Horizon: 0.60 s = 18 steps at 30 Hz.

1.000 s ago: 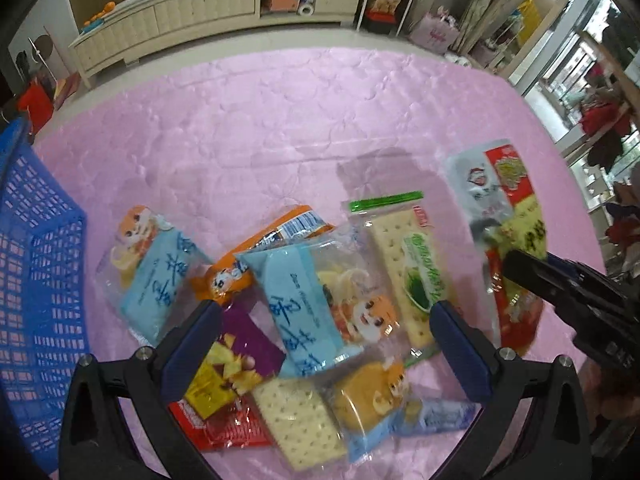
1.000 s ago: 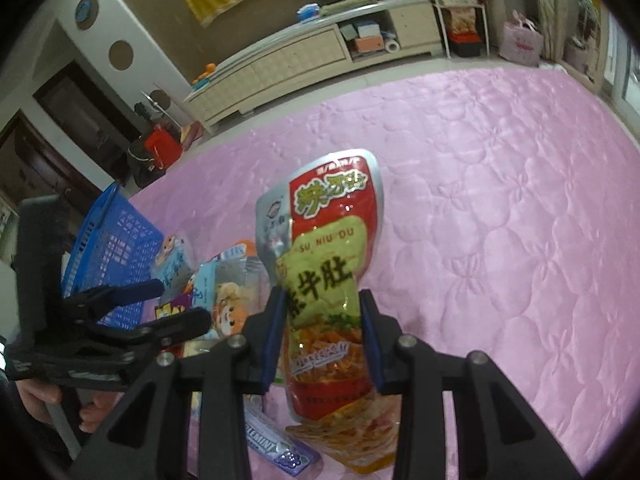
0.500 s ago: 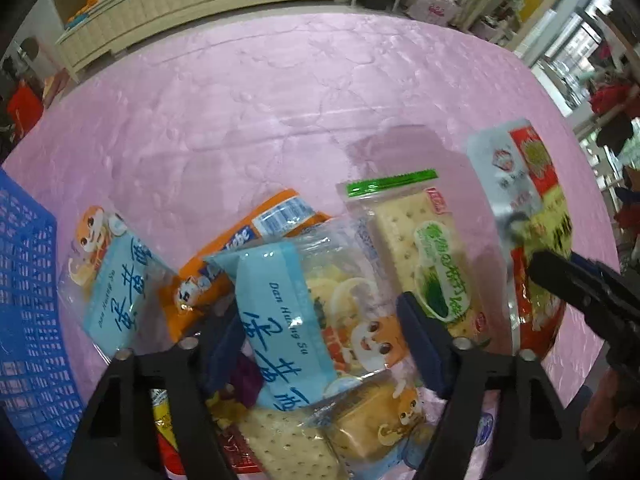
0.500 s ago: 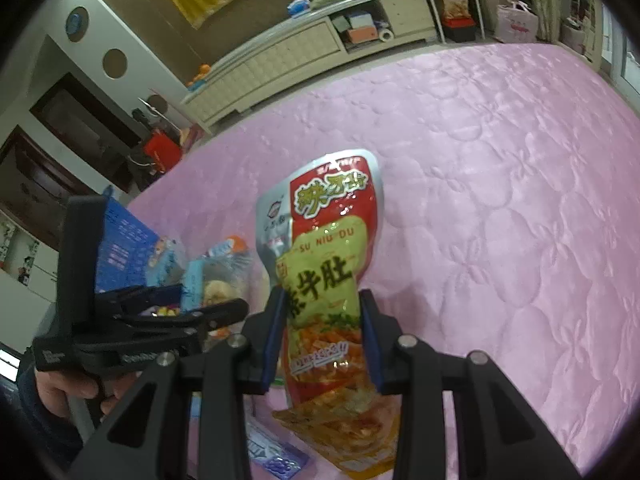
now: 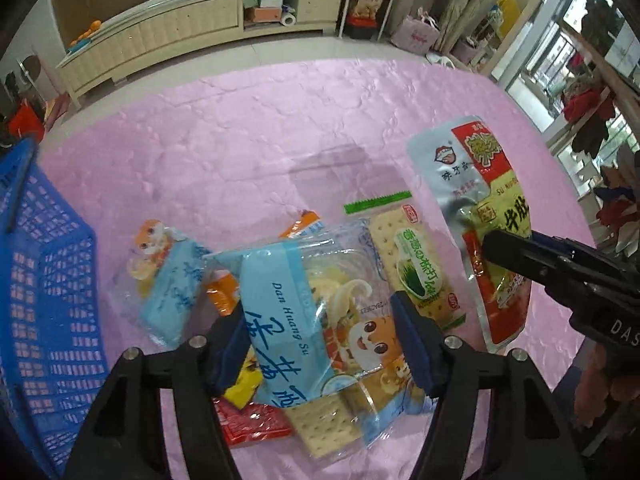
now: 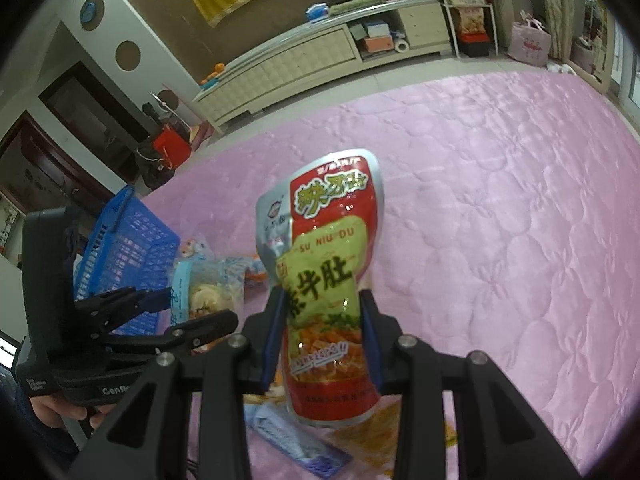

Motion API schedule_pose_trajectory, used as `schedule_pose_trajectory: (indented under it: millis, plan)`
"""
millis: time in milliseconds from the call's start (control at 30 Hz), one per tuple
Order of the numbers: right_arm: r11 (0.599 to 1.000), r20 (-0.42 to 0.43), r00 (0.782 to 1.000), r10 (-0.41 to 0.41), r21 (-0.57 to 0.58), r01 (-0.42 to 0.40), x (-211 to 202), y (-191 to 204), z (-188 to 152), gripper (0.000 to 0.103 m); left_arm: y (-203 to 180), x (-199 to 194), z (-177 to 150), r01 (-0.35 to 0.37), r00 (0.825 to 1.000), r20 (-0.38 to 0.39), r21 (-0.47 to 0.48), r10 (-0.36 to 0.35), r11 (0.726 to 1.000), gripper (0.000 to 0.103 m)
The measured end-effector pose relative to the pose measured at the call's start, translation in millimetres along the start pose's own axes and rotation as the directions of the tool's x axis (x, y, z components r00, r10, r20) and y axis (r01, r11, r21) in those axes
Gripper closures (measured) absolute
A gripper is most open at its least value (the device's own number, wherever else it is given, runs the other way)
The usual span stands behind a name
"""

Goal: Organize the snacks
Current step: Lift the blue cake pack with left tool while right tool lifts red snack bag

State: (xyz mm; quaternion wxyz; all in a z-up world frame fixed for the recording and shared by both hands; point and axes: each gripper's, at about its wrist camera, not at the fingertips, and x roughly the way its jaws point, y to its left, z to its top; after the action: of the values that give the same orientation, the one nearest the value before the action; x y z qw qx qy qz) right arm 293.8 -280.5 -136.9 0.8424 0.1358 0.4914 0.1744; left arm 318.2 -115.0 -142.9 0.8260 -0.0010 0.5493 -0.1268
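My left gripper (image 5: pixel 320 316) points down over a pile of snacks on the pink quilted cover (image 5: pixel 260 140). Its jaws are closing, with both pads pressed on a clear pack with a blue band (image 5: pixel 280 304), which sits raised above the pile. This pack (image 6: pixel 200 288) and the left gripper (image 6: pixel 200 308) also show in the right wrist view. My right gripper (image 6: pixel 323 304) is shut on a red and green pouch (image 6: pixel 332 240) and holds it upright above the cover. In the left wrist view the pouch (image 5: pixel 480 184) hangs at the right.
A blue mesh basket (image 5: pixel 48 280) stands at the left edge. Left in the pile are a second blue pack (image 5: pixel 168 276), a green-labelled cracker pack (image 5: pixel 416 264), an orange packet (image 5: pixel 304 224) and a red packet (image 5: pixel 248 424). A cream cabinet (image 5: pixel 180 20) stands beyond the cover.
The left jaws went from wide open to closed on the blue-banded pack, which now stands higher over the pile. The right gripper keeps its pouch, held a little higher.
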Motion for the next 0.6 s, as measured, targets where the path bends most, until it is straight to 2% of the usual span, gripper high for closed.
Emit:
schedule_pose_trajectory:
  millis: [200,400,600]
  plan:
    - [0.999,0.017,1.0,0.002,-0.054,-0.001,-15.7,34.0,4.1,0.063,29.5,-26.0,-8.4,0.017,0.999,0.046,-0.06,-0.015,0.998,0.039]
    - [0.993,0.04,0.999,0.005,-0.119,0.0,-31.6,73.5,6.9,0.063,50.2,-74.4,-18.5,0.025,0.992,0.128,-0.077,-0.015,0.997,0.039]
    - [0.987,0.057,0.998,0.04,-0.156,-0.03,-39.9,115.3,9.3,0.063,72.8,-119.0,-33.3,-0.014,0.981,0.19,-0.081,0.03,0.997,0.039]
